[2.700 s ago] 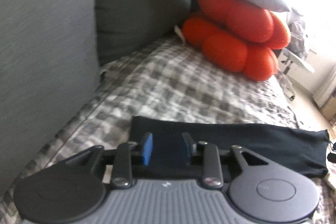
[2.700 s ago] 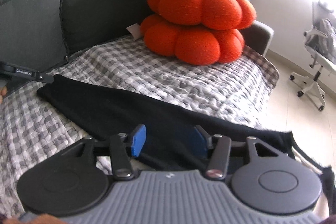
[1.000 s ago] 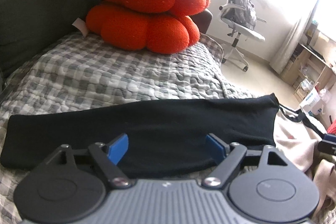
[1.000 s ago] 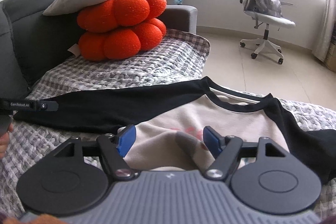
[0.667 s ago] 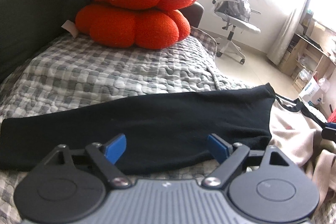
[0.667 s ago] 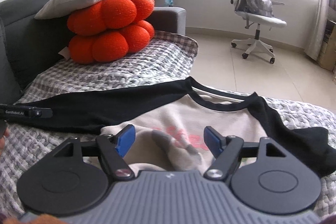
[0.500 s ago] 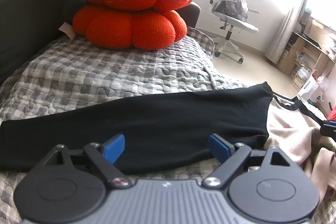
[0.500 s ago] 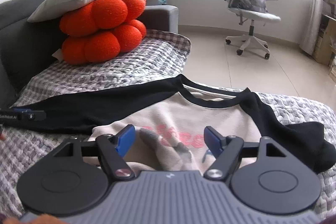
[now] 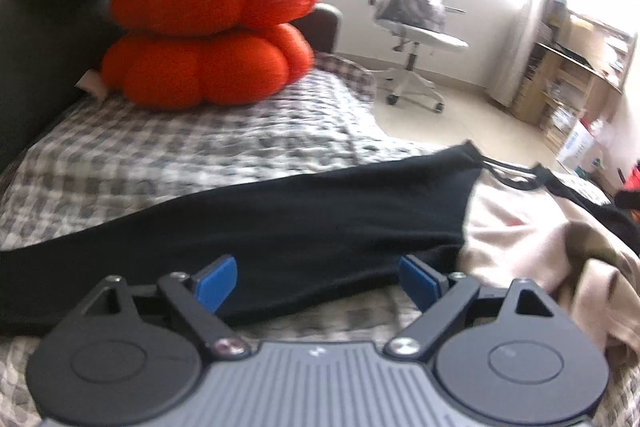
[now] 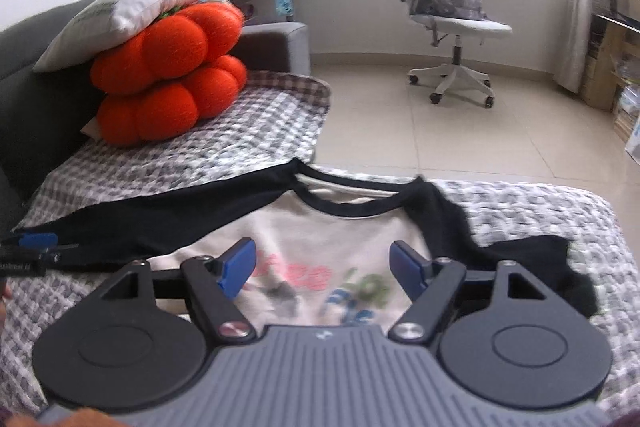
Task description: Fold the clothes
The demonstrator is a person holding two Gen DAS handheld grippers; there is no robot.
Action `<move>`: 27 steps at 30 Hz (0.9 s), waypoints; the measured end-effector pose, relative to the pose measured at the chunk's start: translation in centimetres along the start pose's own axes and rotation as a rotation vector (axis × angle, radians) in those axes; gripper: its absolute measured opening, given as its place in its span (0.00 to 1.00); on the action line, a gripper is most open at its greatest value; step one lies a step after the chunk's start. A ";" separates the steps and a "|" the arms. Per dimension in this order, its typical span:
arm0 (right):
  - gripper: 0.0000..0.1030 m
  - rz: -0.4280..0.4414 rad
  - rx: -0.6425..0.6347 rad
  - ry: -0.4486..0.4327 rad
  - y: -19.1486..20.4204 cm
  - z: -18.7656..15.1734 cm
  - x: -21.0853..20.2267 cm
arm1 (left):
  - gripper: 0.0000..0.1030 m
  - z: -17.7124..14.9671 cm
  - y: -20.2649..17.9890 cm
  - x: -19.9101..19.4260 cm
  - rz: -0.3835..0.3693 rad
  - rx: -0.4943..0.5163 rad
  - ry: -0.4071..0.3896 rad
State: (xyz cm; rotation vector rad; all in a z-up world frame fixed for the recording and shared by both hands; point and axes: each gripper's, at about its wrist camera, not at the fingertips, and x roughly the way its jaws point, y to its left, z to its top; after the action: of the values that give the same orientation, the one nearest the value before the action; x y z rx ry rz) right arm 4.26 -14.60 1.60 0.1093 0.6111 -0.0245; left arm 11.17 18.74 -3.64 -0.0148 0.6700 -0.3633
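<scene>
A cream shirt (image 10: 340,235) with black sleeves and a coloured print lies on the checked sofa cover (image 10: 256,139). Its long black sleeve (image 9: 280,223) stretches left across the cover; the cream body (image 9: 520,231) bunches at the right. My left gripper (image 9: 316,279) is open and empty, hovering over the sleeve's near edge. My right gripper (image 10: 322,267) is open and empty above the shirt's printed chest. The left gripper's blue tip also shows in the right wrist view (image 10: 36,241) at the sleeve's end. The other sleeve (image 10: 532,263) lies crumpled at the right.
Orange pumpkin cushions (image 10: 168,75) with a grey pillow (image 10: 132,11) on top sit at the sofa's far end. A dark sofa back (image 9: 36,59) rises on the left. A white office chair (image 10: 452,27) stands on the tiled floor; shelves (image 9: 576,75) are at far right.
Both grippers opened wider and let go of the black sleeve since 2.7 s ago. Both views swung right, toward the shirt body; the right gripper now sits over the print.
</scene>
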 end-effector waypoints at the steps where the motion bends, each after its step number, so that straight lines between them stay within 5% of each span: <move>1: 0.75 -0.005 0.010 -0.001 -0.6 0.0 -0.2 | 0.87 -0.1 -0.7 -0.1 -0.013 0.014 -0.004; 18: 0.75 -0.163 0.164 -0.041 -13.2 -2.8 -2.0 | 0.88 -1.1 -6.6 -0.8 -0.119 0.063 -0.005; 27: 0.72 -0.112 0.257 -0.057 -18.5 -4.6 -2.8 | 0.88 1.5 -10.7 -2.5 -0.143 0.077 -0.035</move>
State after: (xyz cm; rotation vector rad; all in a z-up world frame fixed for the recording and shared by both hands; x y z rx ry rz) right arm -1.64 -32.49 -2.28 0.3223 0.5542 -0.2144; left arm 6.76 9.43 0.43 0.0042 0.6219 -0.5249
